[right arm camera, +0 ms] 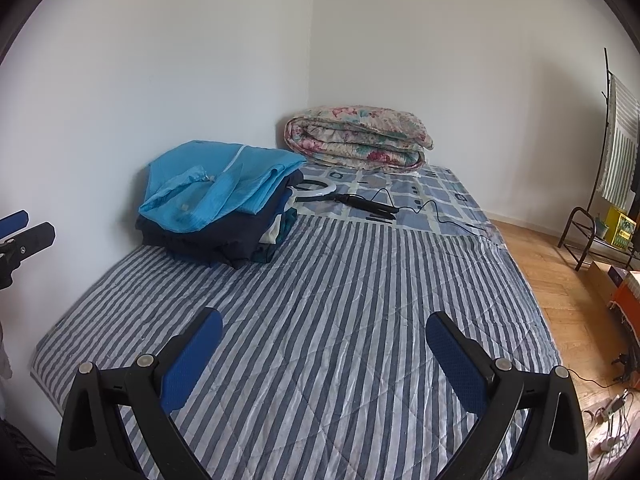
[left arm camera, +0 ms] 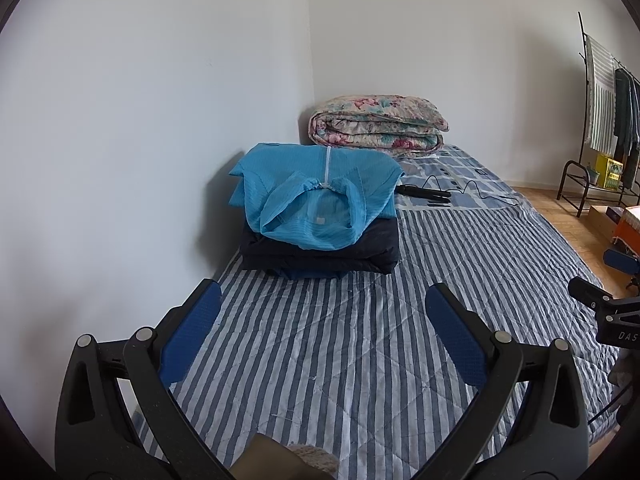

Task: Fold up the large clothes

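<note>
A folded bright blue garment tops a stack of dark folded clothes against the wall on the striped bed cover. My left gripper hovers open over the cover, just short of the stack, with nothing between its blue pads. My right gripper is open too, empty, above the middle of the bed, and the stack lies ahead to its left. In the left wrist view the right gripper's fingertips show at the right edge. The left gripper's tips show at the left edge of the right wrist view.
A rolled floral quilt sits in the far corner. A ring light with a black handle and cord lies on the checked sheet behind the stack. A clothes rack, boxes and cables stand on the wooden floor to the right.
</note>
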`<state>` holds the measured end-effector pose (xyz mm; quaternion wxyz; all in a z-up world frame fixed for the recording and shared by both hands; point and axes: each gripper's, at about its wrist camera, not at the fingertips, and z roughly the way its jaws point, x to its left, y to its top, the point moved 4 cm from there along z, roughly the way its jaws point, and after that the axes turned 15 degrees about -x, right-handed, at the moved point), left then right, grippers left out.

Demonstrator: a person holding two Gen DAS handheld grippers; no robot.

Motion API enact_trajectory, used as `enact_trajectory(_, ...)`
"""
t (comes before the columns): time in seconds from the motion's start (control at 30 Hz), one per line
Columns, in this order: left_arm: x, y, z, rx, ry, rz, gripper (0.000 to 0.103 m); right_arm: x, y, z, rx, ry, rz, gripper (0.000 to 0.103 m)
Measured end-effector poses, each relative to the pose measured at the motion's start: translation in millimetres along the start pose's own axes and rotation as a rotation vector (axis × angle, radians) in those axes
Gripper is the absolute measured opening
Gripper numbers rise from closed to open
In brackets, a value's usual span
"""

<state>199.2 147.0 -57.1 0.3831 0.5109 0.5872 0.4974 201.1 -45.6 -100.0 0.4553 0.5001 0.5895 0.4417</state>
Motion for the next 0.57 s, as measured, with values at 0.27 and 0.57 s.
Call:
enact_trajectory(0.27, 2.0, 1.4, -1.0, -0.003, 0.002, -0.002, 0.103, 1.1, -1.0, 0.6, 0.000, -0.002, 0.000, 0.103)
enact_trajectory(0.57, 1.2, 3.6, -3.8, -0.011, 0.000, 0.012, 0.103, 1.8, -2.4, 1.5, 0.001, 0.000, 0.001, 0.103)
